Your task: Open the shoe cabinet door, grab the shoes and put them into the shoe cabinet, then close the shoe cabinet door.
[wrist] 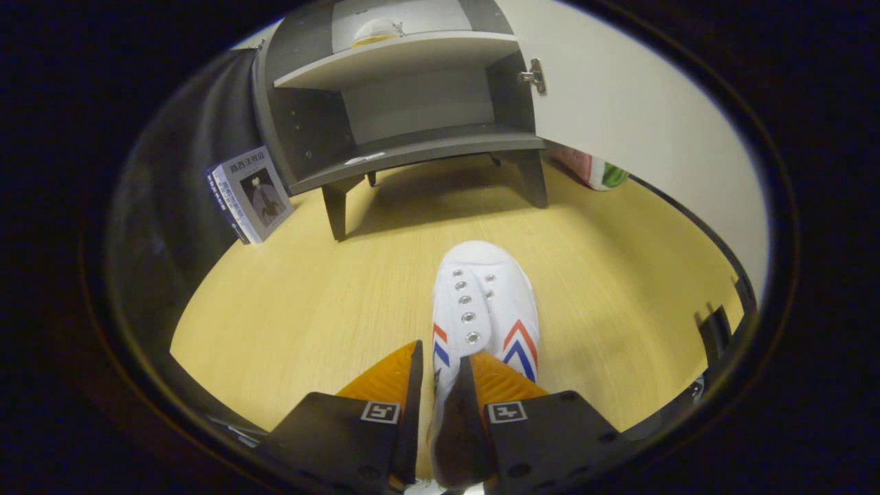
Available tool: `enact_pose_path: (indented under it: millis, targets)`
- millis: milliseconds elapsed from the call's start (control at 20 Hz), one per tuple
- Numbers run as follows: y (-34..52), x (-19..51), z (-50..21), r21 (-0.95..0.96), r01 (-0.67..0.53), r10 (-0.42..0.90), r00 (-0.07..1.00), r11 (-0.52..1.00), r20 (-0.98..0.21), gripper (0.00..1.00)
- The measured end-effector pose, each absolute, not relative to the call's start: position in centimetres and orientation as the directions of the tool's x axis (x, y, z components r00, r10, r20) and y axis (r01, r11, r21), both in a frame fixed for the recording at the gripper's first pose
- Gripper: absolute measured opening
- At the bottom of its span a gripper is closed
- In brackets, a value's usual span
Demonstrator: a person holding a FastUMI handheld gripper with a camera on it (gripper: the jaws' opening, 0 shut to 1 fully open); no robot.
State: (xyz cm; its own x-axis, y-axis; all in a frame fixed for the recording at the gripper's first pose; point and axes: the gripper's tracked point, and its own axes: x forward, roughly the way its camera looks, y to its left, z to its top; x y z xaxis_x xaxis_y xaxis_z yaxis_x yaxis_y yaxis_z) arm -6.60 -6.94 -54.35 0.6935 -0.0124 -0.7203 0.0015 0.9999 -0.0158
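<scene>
One shoe point(485, 309) gripped, cabinet point(405, 103) door point(619, 110) already open.
Shoe's side wall is pinched between nearly closed gripper point(440, 375) fingers; carry toward 12 o'clock is needed, onto the bottom shelf point(419, 152).

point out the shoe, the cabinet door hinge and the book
shoe point(481, 295): gripper view, on its laced top, ahead of the fingers pinching its side wall
hinge point(534, 75): gripper view, on the metal plate
book point(260, 192): gripper view, on its front cover

Two-finger gripper point(440, 375) with ribbed finger pads point(385, 378), mounted on angular matte black blocks point(550, 433), each bearing a small square black-and-white marker point(380, 412) and round screw holes.
</scene>
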Motion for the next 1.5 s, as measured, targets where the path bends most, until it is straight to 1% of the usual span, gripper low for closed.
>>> enact_pose_path:
  millis: [100,350,400,450,500,550,700,850,1150,1350,1500]
  targets:
    - [-7.0,-6.3,-54.5,-0.033,-0.007,-0.019,0.707,0.999,-0.707,0.31]
    - [-7.3,-6.2,-54.7,-0.058,-0.009,-0.034,0.729,0.998,-0.683,0.25]
    - [-6.9,-6.2,-54.5,-0.045,-0.017,-0.018,0.731,0.999,-0.682,0.19]
    - [-6.9,-6.2,-54.8,-0.039,-0.022,-0.011,0.731,0.999,-0.682,0.19]
    - [-6.9,-5.7,-55.6,-0.036,-0.025,-0.007,0.727,0.999,-0.687,0.11]
    - [-6.8,-6.3,-54.8,-0.024,-0.024,0.001,0.724,0.999,-0.689,0.04]
    - [-6.9,-6.3,-54.5,0.028,-0.017,0.032,0.723,0.999,-0.690,0.03]
    - [-7.0,-6.1,-53.4,-0.013,-0.032,0.015,0.743,0.999,-0.669,0.02]
    - [-6.8,-4.6,-48.6,0.023,-0.024,0.033,0.762,0.999,-0.647,0.02]
    - [-5.8,-3.1,-42.4,0.003,-0.035,0.029,0.789,0.999,-0.613,0.02]
    - [-4.7,-1.4,-36.0,-0.037,-0.036,0.008,0.816,0.999,-0.578,0.02]
